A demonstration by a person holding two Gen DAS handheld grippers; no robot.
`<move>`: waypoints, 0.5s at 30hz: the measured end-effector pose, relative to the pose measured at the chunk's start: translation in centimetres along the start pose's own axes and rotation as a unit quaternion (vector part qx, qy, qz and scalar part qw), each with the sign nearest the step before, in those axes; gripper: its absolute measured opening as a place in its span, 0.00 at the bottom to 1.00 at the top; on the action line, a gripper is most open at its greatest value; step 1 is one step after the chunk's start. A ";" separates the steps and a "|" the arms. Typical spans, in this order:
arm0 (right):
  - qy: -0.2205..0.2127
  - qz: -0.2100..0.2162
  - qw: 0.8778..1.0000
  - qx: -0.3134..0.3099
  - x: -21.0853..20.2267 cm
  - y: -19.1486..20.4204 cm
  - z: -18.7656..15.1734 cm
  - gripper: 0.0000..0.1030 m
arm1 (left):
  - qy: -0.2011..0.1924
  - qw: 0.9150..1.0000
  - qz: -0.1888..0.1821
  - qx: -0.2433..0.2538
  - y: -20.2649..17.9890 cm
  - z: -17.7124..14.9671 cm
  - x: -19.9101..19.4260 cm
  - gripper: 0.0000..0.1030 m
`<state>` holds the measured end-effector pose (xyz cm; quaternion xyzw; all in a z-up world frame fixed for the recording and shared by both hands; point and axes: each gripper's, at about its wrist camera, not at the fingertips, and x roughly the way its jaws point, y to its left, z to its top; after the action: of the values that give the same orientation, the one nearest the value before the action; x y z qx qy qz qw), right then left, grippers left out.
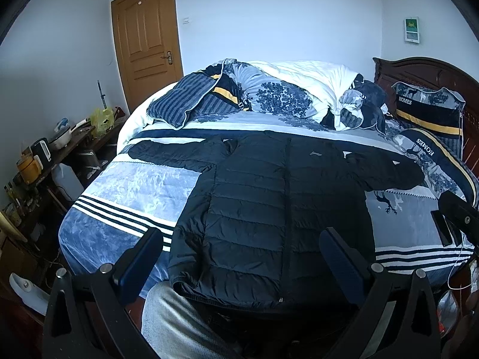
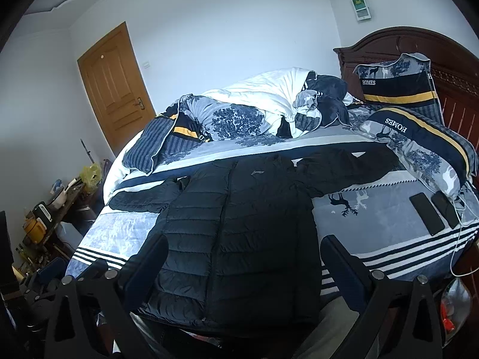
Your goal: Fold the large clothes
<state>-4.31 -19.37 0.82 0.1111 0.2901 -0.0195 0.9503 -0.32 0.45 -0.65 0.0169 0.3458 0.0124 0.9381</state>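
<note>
Left wrist: jacket (image 1: 269, 209) lies flat between, beyond spread fingers (image 1: 140, 257)

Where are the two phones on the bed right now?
In the right wrist view the two phones lie side by side on the bedspread at the right, just below the lower HOMES pillow and to the right of the black jacket.
</note>
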 end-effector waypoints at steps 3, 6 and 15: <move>0.000 0.000 1.000 0.001 0.0 -0.2 -0.1 1.00 | 0.000 1.000 0.000 0.001 -0.1 0.0 0.0 1.00; -0.001 0.001 1.000 0.004 -0.1 -0.3 -0.1 1.00 | 0.000 1.000 0.001 0.003 -0.2 0.0 0.0 1.00; 0.002 0.003 1.000 0.005 0.1 -0.3 -0.2 1.00 | -0.002 1.000 0.005 0.002 0.0 -0.1 0.0 1.00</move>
<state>-4.36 -19.65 0.51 0.1168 0.2913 -0.0175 0.9493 -0.38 0.45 -0.72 0.0209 0.3442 0.0165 0.9385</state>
